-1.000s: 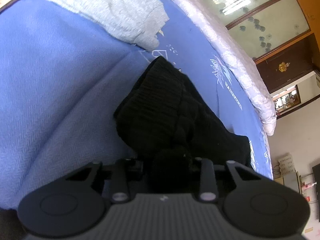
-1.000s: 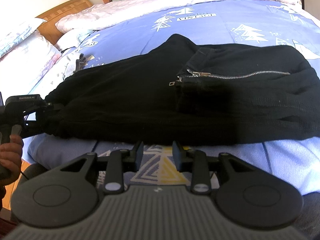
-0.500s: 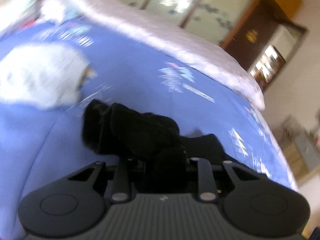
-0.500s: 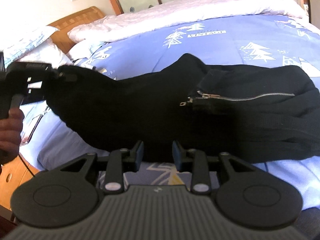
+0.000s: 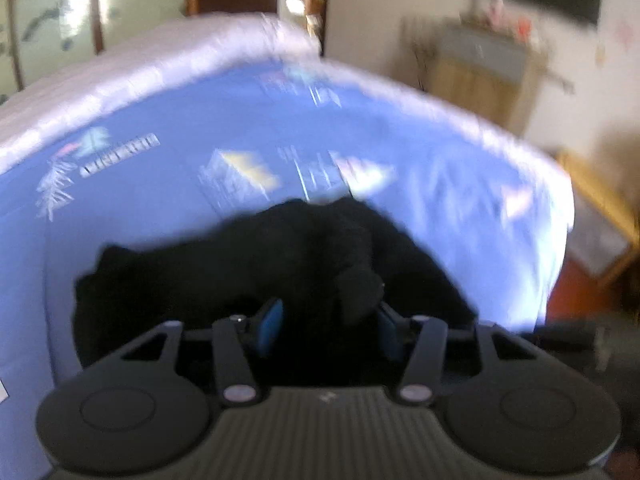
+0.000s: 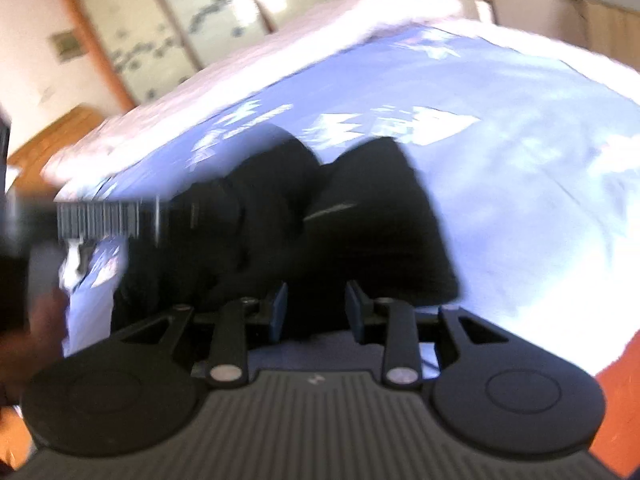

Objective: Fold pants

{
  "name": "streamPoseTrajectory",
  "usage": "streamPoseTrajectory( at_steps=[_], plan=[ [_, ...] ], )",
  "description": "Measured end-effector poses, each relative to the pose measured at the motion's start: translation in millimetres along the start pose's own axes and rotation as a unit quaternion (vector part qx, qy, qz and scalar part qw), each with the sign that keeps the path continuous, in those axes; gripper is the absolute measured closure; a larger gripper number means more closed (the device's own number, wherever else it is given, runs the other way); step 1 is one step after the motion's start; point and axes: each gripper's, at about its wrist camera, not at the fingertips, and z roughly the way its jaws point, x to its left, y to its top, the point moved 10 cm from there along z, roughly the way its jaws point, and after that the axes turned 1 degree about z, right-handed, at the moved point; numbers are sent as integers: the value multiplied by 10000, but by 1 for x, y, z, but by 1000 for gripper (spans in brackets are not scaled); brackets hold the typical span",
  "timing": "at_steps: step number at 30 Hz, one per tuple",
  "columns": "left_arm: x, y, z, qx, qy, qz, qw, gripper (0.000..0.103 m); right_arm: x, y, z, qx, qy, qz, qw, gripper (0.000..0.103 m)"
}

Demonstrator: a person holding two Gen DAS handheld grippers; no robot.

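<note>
Lots of bare blue bedspread (image 5: 168, 200) is left around the black pants (image 5: 248, 264), bunched mid-bed. Left gripper (image 5: 326, 322): jaws just opened, a fold loose between them. Right gripper (image 6: 316, 312) is held apart, empty, at the pants' near edge.

I see a bed (image 5: 160, 208) under a blue printed cover (image 6: 520, 168), edged by a pale quilt (image 5: 132, 80) beyond. Black pants (image 5: 248, 264) lie bunched on it, directly ahead of my fingers in both views.
</note>
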Motion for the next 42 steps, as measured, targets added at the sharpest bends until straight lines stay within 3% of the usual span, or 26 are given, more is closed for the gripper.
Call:
streamPoseTrajectory(
  at_steps=[3,6,8,13,17,21,23,24,26,28,30,32,34,36,38,39,41,42],
  plan=[
    [8,-10,-20,-199,-74,-21,9998,52,-13,1,3,-5,30,295,9996,67],
    [41,-15,-61,-648,-56,-418,9970,43,-10,8,5,-93,227,461,9986,66],
    [69,-18,-77,-776,85,-810,9937,42,-4,14,4,-205,404,580,9973,49],
    [123,-49,-89,-627,285,-1809,9811,42,19,30,8,-312,807,582,9946,22],
    [144,-83,-77,-259,227,-2533,9668,42,31,41,33,-239,675,372,9967,22],
    [151,-94,-66,-71,182,-2791,9601,42,35,53,64,-64,404,149,9991,25],
    [153,-97,-65,-15,183,-2850,9584,42,39,50,82,397,337,157,9985,72],
    [152,-97,-63,1,185,-2863,9580,42,41,48,87,566,274,136,9979,74],
    [151,-95,-63,-6,176,-2880,9575,42,51,61,78,347,241,-96,9991,80],
    [151,-93,-66,-54,167,-2860,9581,42,65,82,49,-257,532,-270,9979,81],
    [150,-91,-67,-84,164,-2834,9588,41,70,106,11,-1091,913,-427,9889,81],
    [148,-88,-62,-57,135,-2840,9587,40,60,118,-12,-1650,966,-588,9798,79],
    [144,-90,-56,9,86,-2855,9583,40,34,114,-4,-1570,770,-597,9828,75],
    [140,-92,-49,92,33,-2862,9581,40,-11,92,28,-822,376,-68,9959,70],
    [135,-93,-42,190,-5,-2845,9585,40,-46,64,48,-86,46,410,9991,68],
    [133,-93,-40,231,-25,-2829,9589,38,-53,59,45,-120,37,527,9985,65],
    [130,-90,-33,317,-60,-2787,9598,35,-61,62,25,-453,117,700,9965,48],
    [129,-89,-29,357,-81,-2772,9601,33,-64,66,15,-613,126,764,9951,48]
  ],
)
